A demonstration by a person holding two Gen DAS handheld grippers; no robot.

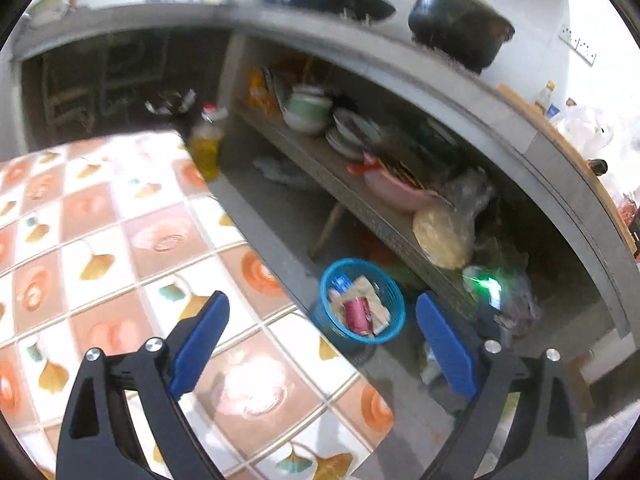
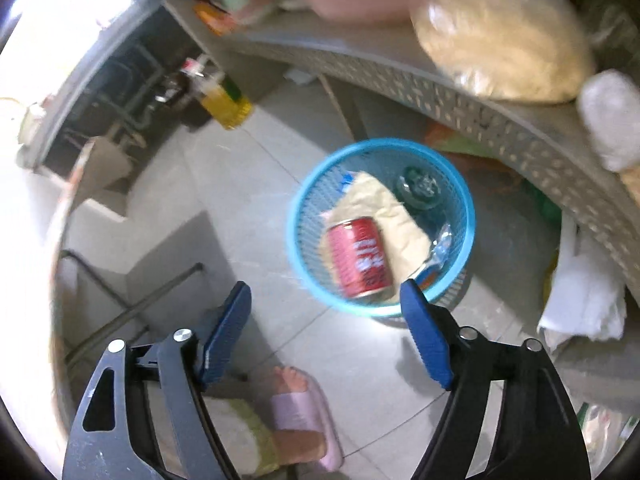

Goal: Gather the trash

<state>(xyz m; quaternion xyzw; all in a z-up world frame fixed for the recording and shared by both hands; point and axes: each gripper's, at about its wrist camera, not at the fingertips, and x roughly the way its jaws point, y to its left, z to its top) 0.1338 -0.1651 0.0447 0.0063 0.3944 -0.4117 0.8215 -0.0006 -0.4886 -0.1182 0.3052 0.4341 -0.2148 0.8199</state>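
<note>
The round blue plastic mesh waste basket (image 2: 382,226) stands on the pale tiled floor (image 2: 248,184), tucked close against the front edge of the low grey perforated shelf (image 2: 420,80). Inside it lie a red drink can (image 2: 360,258) on its side, a crumpled tan paper wrapper (image 2: 384,204), a bit of clear plastic wrapping (image 2: 440,242) and a dark round item I cannot make out.

The right gripper (image 2: 326,300) hangs over the floor on the near side of the basket, its blue-padded fingers (image 2: 228,332) spread wide with nothing between them; the right-hand finger's tip overlaps the basket's near rim in that view, but I cannot tell whether it touches. Below it a foot in a lilac slide sandal (image 2: 304,412) stands on the tiles, with open floor between foot and basket.

The left gripper (image 1: 322,304) is up over the corner of the table covered in an orange-and-white patterned oilcloth (image 1: 120,220), jaws gaping and empty. The table's edge runs diagonally, leaving a clear strip of floor between it and the shelf, with the basket in that strip. A bottle of yellow oil with a red cap (image 1: 206,144) stands on the floor past the table's far corner. Above the shelf, a grey concrete counter (image 1: 460,88) overhangs, with a black pot (image 1: 460,24) on top.
</note>
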